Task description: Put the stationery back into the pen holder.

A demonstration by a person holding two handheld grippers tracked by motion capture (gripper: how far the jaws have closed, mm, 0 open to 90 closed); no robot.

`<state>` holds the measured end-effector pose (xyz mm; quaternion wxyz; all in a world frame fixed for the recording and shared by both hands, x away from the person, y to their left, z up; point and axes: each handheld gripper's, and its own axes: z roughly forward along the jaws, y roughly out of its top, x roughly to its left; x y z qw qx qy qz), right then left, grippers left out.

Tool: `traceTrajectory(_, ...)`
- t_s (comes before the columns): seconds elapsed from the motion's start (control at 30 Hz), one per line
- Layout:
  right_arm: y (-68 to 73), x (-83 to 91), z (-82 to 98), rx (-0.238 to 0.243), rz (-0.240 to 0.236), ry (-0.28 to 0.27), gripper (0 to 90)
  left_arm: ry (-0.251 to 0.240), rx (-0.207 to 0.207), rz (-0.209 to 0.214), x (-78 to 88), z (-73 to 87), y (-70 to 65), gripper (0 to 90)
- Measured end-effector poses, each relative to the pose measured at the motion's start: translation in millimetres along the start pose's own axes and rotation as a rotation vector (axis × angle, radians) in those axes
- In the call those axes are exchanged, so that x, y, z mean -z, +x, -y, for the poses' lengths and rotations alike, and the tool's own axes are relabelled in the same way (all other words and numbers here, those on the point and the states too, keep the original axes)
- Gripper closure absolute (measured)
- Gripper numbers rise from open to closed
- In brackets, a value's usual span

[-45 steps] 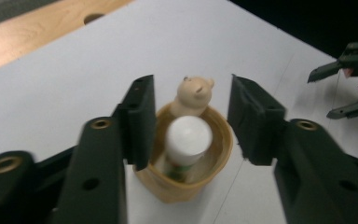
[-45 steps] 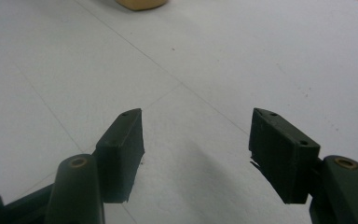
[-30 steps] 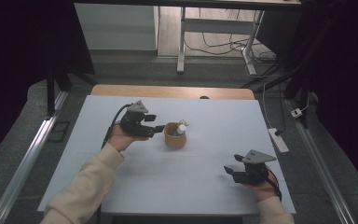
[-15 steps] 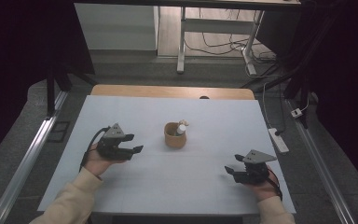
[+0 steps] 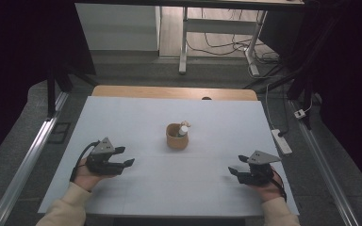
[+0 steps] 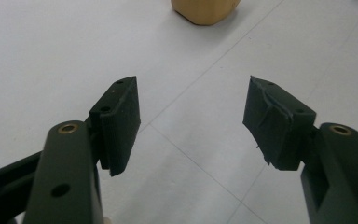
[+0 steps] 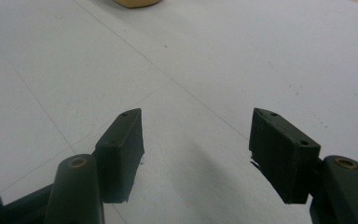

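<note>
Tan and wooden-looking, the small round cup (image 5: 177, 136) stands upright near the middle of the high view on the pale grey-white sheet (image 5: 136, 117) that covers the table, with a little white bottle (image 5: 183, 131) leaning inside it against the rim on the right. In the left gripper view the cup's base (image 6: 205, 8) shows at the top edge, right of centre; in the right gripper view a sliver of it (image 7: 135, 2) sits at the top edge, left of centre.

The black left gripper (image 5: 126, 156) is in the lower left of the high view, held in a hand with a cream sleeve, well apart from the cup and pointing toward the right of the frame. Its jaws have just been opening a little further and stand wide, with bare sheet between them (image 6: 191, 121).

The black right gripper (image 5: 234, 171) is in the lower right of the high view, also well apart from the cup, pointing toward the left of the frame. Its jaws stand wide with nothing between them (image 7: 196, 149).

A strip of light brown wooden tabletop (image 5: 169, 92) shows beyond the sheet's far edge.
</note>
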<state>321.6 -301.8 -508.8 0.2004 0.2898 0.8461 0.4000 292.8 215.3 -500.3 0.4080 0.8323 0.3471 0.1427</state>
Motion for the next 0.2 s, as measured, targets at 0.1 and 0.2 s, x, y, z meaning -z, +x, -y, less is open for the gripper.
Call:
traceTrajectory(0.1, 0.4, 0.8, -0.9, 0.000, 0.004, -0.008, 34.6, -0.001, -0.010, -0.001, 0.2, -0.1, -1.2, 35.6)
traceTrajectory(0.2, 0.1, 1.0, -1.1, 0.001, 0.001, -0.012, 34.5, -0.001, -0.014, -0.004, 0.2, 0.1, -1.7, 35.2)
